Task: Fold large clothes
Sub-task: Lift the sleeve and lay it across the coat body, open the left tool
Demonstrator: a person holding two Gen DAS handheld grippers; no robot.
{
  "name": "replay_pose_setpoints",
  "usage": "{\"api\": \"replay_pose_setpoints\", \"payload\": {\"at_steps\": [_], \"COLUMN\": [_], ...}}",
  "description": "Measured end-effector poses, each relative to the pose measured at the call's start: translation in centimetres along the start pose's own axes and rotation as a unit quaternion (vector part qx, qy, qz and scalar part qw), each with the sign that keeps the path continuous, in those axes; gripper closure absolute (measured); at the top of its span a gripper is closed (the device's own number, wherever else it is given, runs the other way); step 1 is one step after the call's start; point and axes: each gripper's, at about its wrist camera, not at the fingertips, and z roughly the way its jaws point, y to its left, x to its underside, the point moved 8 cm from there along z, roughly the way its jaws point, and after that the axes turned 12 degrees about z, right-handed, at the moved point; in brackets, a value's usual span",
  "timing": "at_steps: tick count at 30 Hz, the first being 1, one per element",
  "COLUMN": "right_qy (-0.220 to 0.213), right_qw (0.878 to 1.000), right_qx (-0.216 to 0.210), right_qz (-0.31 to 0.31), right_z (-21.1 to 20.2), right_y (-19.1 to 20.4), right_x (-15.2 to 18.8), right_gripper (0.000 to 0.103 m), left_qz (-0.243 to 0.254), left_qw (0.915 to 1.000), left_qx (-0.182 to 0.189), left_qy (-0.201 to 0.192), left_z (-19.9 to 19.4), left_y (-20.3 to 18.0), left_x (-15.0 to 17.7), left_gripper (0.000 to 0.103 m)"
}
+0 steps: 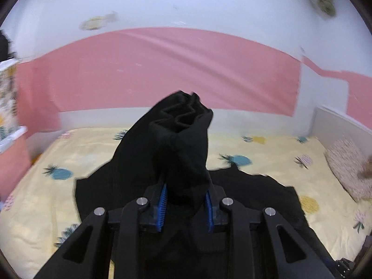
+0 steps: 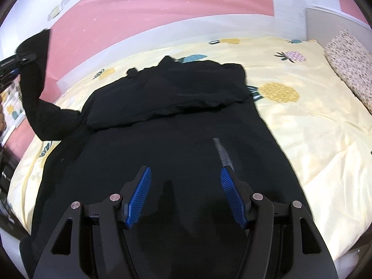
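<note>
**Carrying the lifted sleeve across the body**

The bed (image 2: 309, 125), under a yellow pineapple-print sheet, carries the whole job, with a speckled pillow (image 2: 348, 65) at its far right corner. The black garment (image 2: 176, 153) lies spread over most of the sheet, its far part already doubled back in a thick band across the top. What looks like a sleeve (image 2: 34, 88) rises off the left side of the cloth, up to the left gripper (image 1: 186, 200), whose blue pads are closed tight on a bunched end of the fabric (the wad stands up above the jaws in the left wrist view). The right gripper (image 2: 186, 197) hovers over the near body of the garment with its jaws wide and nothing between them.

To do this well, I judge the left should carry the sleeve inward, keeping it taut enough that it lays flat. The free right gripper could pin the body near the shoulder so the layer below does not drag. Release only once the sleeve lies straight.
</note>
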Motion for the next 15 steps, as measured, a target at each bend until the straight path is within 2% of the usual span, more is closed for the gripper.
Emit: {"api": "replay_pose_setpoints", "payload": {"at_steps": [9, 15], "right_qy": [0.008, 0.014], "right_qw": [1.0, 0.999], "right_qx": [0.008, 0.008], "right_qz": [0.024, 0.028], "right_z": [1.0, 1.8], "right_y": [-2.8, -3.3], "right_x": [-0.5, -0.6], "right_gripper": [0.04, 0.04], "left_qz": [0.026, 0.042], "left_qw": [0.9934, 0.9833], "left_qx": [0.086, 0.126], "left_qy": [0.072, 0.125], "left_z": [8.5, 11.7], "left_y": [-10.4, -14.5], "left_x": [3.7, 8.5], "left_gripper": [0.076, 0.076]}}
